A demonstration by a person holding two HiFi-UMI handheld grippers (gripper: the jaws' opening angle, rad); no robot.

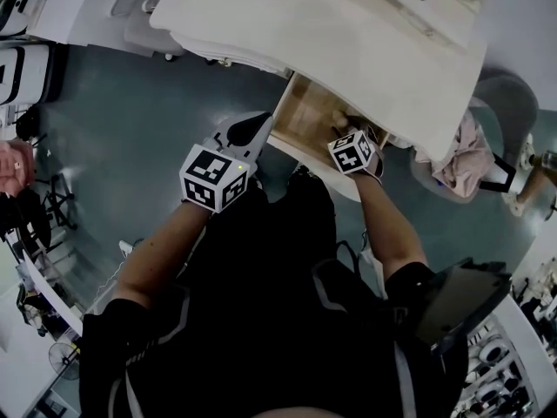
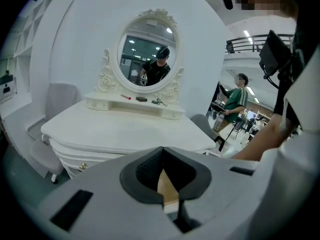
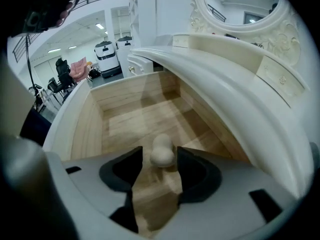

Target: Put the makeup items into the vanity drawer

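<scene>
The open vanity drawer holds the right claw, which points steeply down with its jaws released and pressing on nothing. Of the 2 claws it is nearer; the left claw hangs clenched and empty outside the drawer's front. The beige makeup sponge lies on the wooden floor between the right tips, its long axis pointing away toward the drawer's back.

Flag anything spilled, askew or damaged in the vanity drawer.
Nothing stands out. The makeup sponge lies on the floor of the open drawer, between the parted jaws of the right hand-held gripper; no spill or damage shows.
</scene>
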